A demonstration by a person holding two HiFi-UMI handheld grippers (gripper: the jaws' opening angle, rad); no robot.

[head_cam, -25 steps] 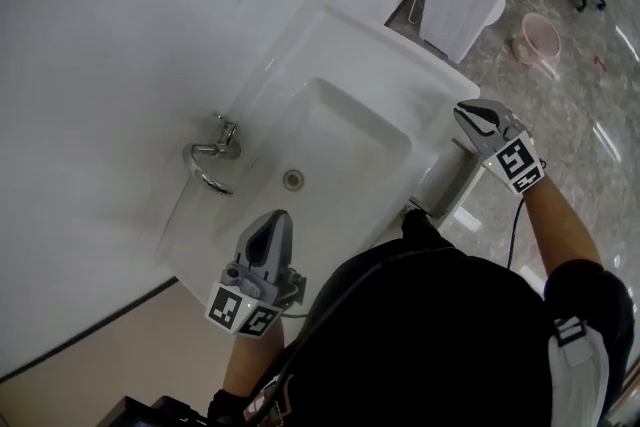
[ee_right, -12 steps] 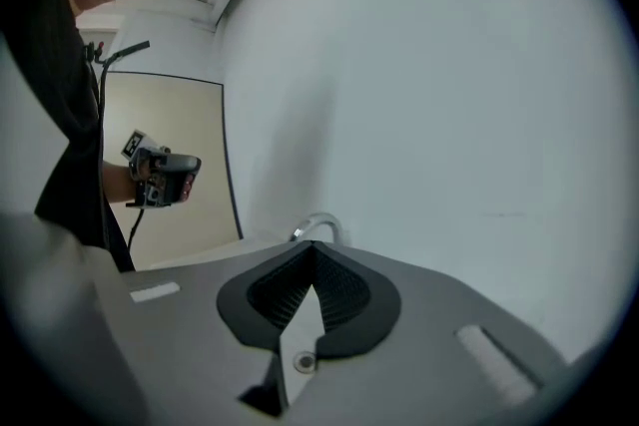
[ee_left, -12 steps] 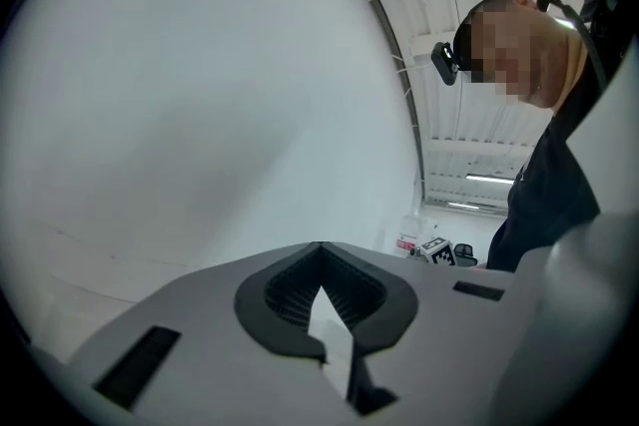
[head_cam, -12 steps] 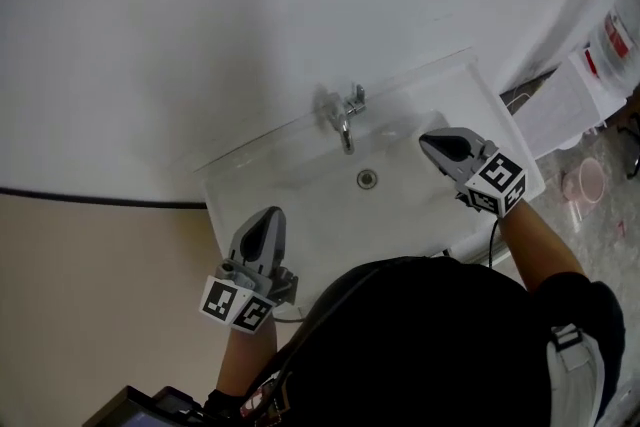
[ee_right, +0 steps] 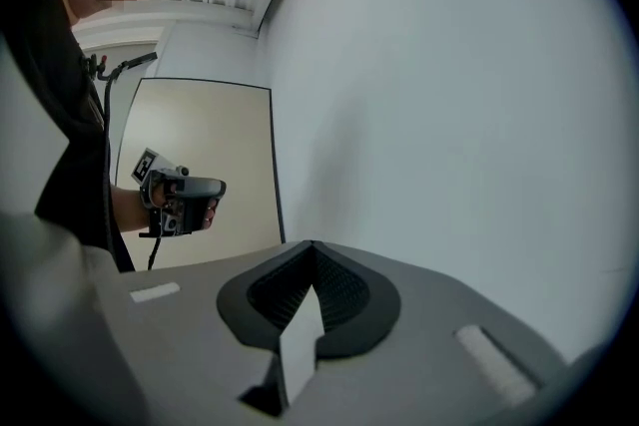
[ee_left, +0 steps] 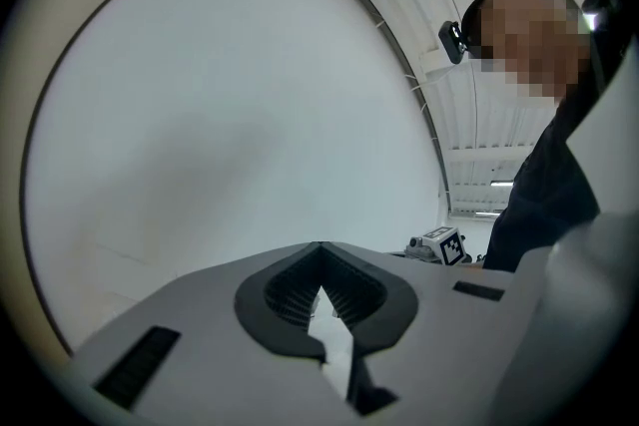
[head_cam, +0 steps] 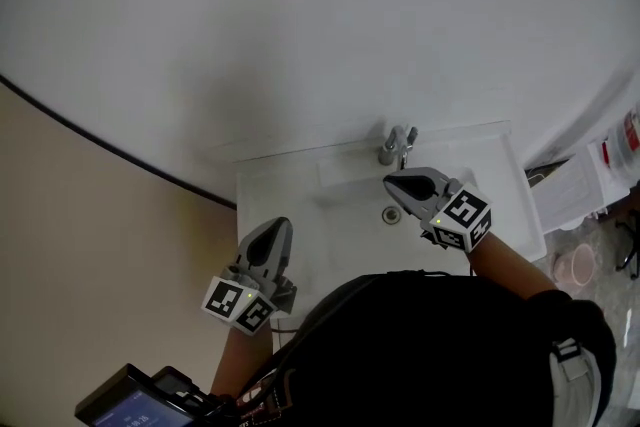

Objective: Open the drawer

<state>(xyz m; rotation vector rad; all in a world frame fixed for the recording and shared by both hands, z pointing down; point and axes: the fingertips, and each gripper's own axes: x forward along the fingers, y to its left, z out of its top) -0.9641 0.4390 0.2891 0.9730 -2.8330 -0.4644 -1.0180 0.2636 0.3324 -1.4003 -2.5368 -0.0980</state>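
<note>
No drawer shows in any view. A white sink [head_cam: 290, 200] with a chrome faucet [head_cam: 398, 145] and a drain [head_cam: 391, 214] sits against the white wall. My left gripper [head_cam: 280, 225] hovers over the sink's left front part, shut and holding nothing; in the left gripper view its tips [ee_left: 319, 249] meet in front of the bare wall. My right gripper [head_cam: 392, 181] hangs over the basin just in front of the faucet, also shut and empty [ee_right: 312, 246]. The right gripper view shows the left gripper [ee_right: 185, 200] in a hand off to the left.
A white cabinet [head_cam: 570, 190] stands right of the sink, with a pink bowl [head_cam: 575, 265] on the tiled floor beside it. A beige wall panel [head_cam: 80, 245] with a black border fills the left. A dark device [head_cam: 135, 400] sits at the bottom left.
The head view has swung, so the sink now lies lower and more central. My right gripper moved from the sink's right front edge to over the basin near the faucet. The left gripper stays at the left front.
</note>
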